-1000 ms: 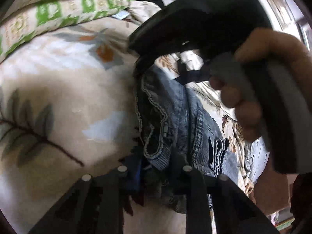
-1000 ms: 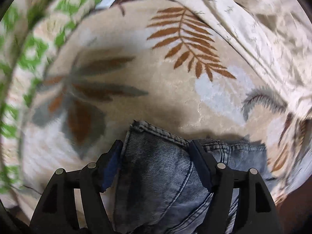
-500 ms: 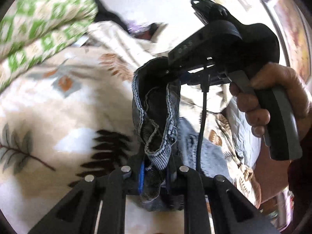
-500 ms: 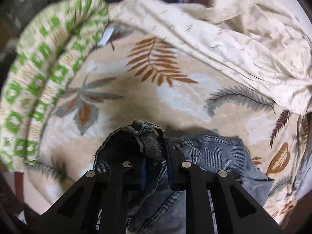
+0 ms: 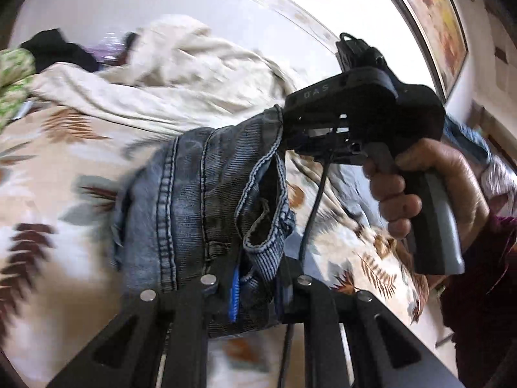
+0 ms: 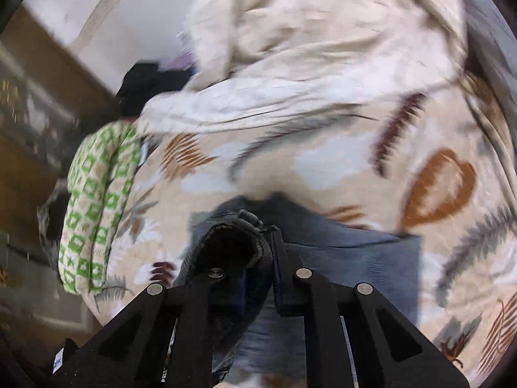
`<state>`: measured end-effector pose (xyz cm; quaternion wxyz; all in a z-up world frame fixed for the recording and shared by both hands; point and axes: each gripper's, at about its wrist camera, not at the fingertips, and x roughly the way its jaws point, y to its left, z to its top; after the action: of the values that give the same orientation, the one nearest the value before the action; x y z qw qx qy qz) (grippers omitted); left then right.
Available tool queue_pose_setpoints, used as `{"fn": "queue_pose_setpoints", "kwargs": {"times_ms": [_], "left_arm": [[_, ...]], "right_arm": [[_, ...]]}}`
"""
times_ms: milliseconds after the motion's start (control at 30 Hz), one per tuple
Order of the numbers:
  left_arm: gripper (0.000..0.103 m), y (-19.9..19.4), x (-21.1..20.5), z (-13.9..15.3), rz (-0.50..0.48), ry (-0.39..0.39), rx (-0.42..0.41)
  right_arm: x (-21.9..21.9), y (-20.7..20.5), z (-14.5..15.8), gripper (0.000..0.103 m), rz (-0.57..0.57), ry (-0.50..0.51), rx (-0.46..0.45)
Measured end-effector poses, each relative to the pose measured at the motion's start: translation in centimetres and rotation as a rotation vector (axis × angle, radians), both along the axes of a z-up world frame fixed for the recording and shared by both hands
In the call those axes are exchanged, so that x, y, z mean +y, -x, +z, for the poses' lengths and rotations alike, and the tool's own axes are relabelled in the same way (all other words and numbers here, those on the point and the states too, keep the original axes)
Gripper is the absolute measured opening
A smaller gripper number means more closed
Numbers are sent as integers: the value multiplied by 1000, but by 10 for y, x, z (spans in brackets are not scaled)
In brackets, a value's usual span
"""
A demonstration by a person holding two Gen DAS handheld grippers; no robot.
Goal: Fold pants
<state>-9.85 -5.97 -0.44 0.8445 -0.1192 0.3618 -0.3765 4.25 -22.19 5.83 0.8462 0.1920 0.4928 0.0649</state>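
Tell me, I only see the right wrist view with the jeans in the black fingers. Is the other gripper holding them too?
Observer: Yes. In the left wrist view the left gripper is shut on the jeans as well.
Operator: Can you see my gripper from there?
Observer: Yes, the right gripper pinches the denim's top edge, with a hand round its grey handle.
Operator: Are the jeans flat on the bed?
Observer: Not that part. The denim hangs stretched between the two grippers, above the leaf-print bedspread.
Operator: Anything on the wall?
Observer: A framed picture hangs at the upper right of the left view.
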Motion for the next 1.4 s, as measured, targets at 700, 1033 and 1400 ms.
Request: {"fn": "queue_pose_setpoints", "kwargs": {"times_ms": [700, 1033, 1400], "left_arm": [[48, 27, -21, 29, -311, -151, -166], [52, -40, 10, -23, -34, -336, -20], [52, -31, -47, -57, -119, -444, -80]], "right_arm": [[-171, 98, -85, 55, -339, -308, -109], [-84, 178, -41, 60, -41, -480, -308], [-92, 131, -127, 26, -150, -413, 8]]}}
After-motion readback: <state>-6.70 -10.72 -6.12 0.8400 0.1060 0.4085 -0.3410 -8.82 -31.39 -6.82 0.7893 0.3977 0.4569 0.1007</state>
